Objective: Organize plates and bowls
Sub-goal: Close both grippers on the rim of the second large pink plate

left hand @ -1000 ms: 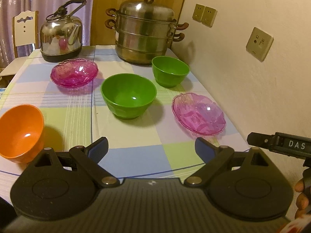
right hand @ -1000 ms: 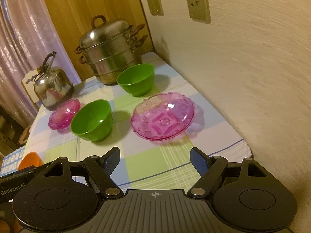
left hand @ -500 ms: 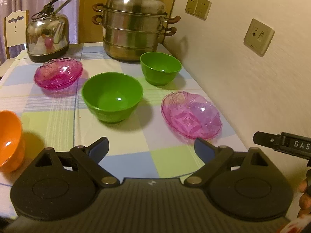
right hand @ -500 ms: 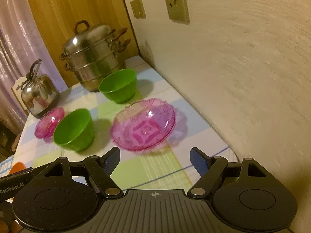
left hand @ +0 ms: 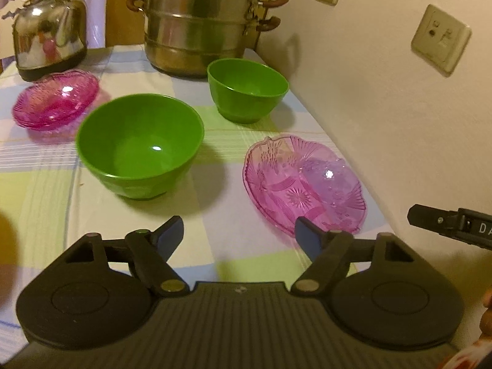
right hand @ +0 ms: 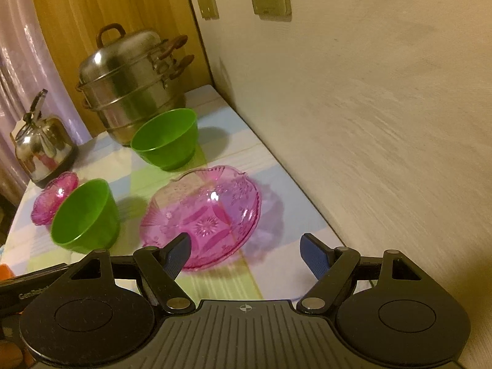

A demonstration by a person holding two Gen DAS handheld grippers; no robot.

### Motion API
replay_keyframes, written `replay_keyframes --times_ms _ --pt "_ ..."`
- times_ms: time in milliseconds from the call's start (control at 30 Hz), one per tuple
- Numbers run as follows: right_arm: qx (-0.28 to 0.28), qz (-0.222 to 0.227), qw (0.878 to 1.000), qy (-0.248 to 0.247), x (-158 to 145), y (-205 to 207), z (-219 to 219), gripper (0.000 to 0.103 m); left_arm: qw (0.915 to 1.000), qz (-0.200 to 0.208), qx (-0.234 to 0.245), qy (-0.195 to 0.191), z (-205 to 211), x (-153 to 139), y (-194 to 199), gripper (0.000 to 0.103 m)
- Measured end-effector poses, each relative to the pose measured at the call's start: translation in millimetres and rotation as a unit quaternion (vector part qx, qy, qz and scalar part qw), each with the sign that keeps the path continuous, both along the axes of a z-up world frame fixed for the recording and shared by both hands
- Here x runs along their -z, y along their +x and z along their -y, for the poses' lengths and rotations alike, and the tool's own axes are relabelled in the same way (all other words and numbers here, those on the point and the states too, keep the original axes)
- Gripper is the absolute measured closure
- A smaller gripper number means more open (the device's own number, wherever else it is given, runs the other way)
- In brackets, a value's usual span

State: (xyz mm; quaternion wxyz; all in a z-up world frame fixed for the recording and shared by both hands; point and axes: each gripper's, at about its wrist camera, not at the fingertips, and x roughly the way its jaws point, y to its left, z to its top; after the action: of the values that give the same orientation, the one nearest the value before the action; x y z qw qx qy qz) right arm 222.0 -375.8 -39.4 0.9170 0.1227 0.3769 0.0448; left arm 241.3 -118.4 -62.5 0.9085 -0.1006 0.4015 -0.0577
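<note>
Plates and bowls: five pieces are seen spread singly over the checked tablecloth (left hand: pixel 46 190), none stacked yet.
Near pink plate (right hand: pixel 201 215): it lies by the wall-side edge of the table, just ahead of both grippers; its long axis is seen running from the near edge toward the far wall corner in the left wrist view.
Large green bowl (left hand: pixel 140 144): it stands upright ahead and left of the left gripper (left hand: pixel 240 233), well apart from the pink plate.
Small green bowl (left hand: pixel 247 89): it is set farther back, just in front of the steel steamer pot (left hand: pixel 200 21).
Far pink plate (left hand: pixel 57 103): it sits at the far left, near the kettle (left hand: pixel 49 37).
Left gripper: its jaws are closing, with nothing between them; only cloth is seen in the gap, the near plate's rim being just behind the right-hand finger.
Right gripper (right hand: pixel 246 253): its jaws are held wide and nothing is gripped; the plate's near rim is overlapped by its left-hand finger (right hand: pixel 178 253), contact not being certain.
Deciding relation: the near pink plate is judged closer to the right gripper, lying straight ahead and slightly left of its gap, so its near rim is the likely target.
Risk: the thin, shallow rim may be pushed along the cloth rather than caught.
</note>
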Motion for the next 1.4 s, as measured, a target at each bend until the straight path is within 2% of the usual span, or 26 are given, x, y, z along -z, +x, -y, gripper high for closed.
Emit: replay_keyframes --times_ms 167,267,500,667,800,967,1233,1333,1400 --pt "-0.006 -0.004 1.0 -0.007 18 29 2 0.026 0.9999 -0.011 -0.003 -0.011 4 16 26 0.036" --pt "-0.015 -0.009 1.0 -0.011 29 45 2 0.035 0.9999 -0.011 0.008 -0.001 11 24 38 0.042" --pt "-0.024 -0.022 0.999 -0.02 55 75 1 0.046 0.9998 -0.009 0.019 0.006 15 40 57 0.051" --pt "-0.03 -0.025 0.999 -0.026 67 89 -2 0.052 0.9996 -0.002 0.03 -0.001 18 51 65 0.062" --pt "-0.03 -0.027 0.999 -0.027 72 98 -3 0.058 0.9997 0.005 0.023 -0.007 17 58 69 0.066" --pt "-0.035 -0.027 0.999 -0.03 78 107 -3 0.065 0.9997 0.011 0.017 -0.014 18 64 75 0.077" --pt "-0.038 -0.036 0.998 -0.029 86 116 -4 0.074 0.9997 0.019 0.01 -0.011 18 67 81 0.088" --pt "-0.038 -0.037 0.998 -0.03 88 119 -5 0.081 0.9996 0.02 0.016 -0.01 19 66 82 0.092" --pt "-0.039 -0.038 0.998 -0.026 89 121 -5 0.09 0.9996 0.02 0.019 -0.009 20 66 83 0.092"
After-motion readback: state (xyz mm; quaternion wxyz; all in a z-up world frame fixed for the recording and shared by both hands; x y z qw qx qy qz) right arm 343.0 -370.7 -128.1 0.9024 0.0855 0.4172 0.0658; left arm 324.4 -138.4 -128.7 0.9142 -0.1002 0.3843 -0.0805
